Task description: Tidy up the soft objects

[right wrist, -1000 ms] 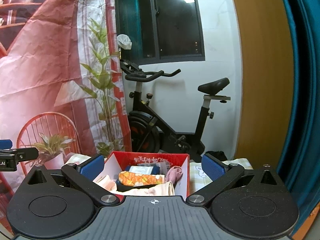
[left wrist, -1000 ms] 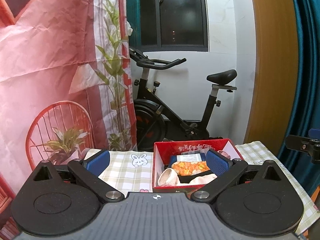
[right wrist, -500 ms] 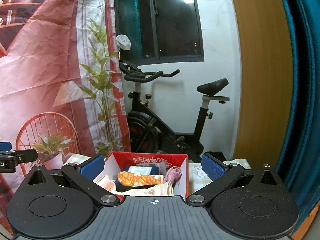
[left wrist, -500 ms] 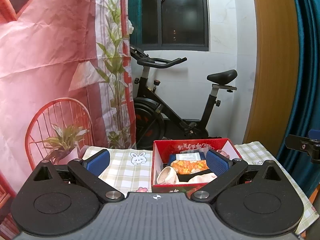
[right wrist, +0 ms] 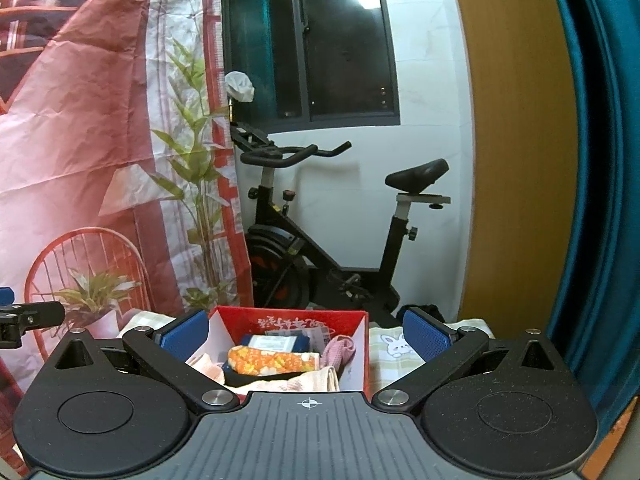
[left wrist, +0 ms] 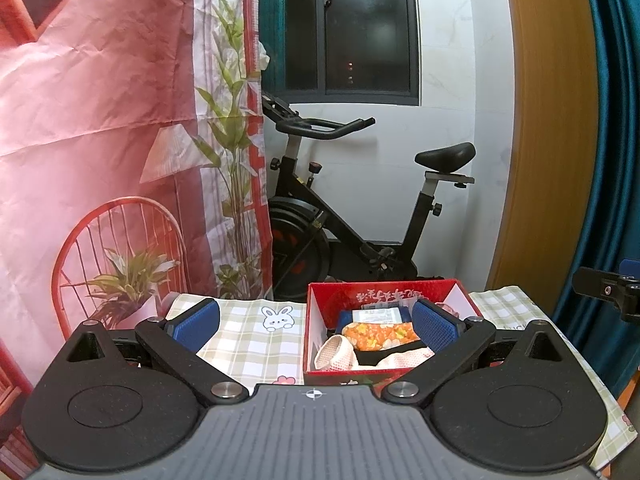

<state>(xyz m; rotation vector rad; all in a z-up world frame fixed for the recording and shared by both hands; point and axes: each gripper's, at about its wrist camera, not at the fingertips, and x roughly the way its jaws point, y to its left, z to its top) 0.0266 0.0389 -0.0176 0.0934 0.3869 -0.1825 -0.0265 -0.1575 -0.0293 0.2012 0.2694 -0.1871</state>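
Note:
A red box (left wrist: pixel 316 320) (right wrist: pixel 296 318) stands on a checked tablecloth (left wrist: pixel 256 336) and holds soft items: an orange floral roll (left wrist: pixel 378 334) (right wrist: pixel 272 360), a cream knit piece (left wrist: pixel 334 354), a pink cloth (right wrist: pixel 340 350), a blue packet (right wrist: pixel 276 342). My left gripper (left wrist: pixel 316 320) is open and empty, held back from the box, its right pad in front of the box's right side. My right gripper (right wrist: pixel 306 334) is open and empty, its pads on either side of the box in view.
A black exercise bike (left wrist: pixel 352 224) stands behind the table against a white wall. A pink printed backdrop (left wrist: pixel 100 120) hangs at left. A wooden panel (left wrist: pixel 548 120) and teal curtain (left wrist: pixel 612 120) are at right. The right gripper's tip (left wrist: pixel 608 290) shows at the left view's edge.
Both grippers have risen and drawn back slightly, so the box sits a little lower and smaller in view. Both stay open and empty.

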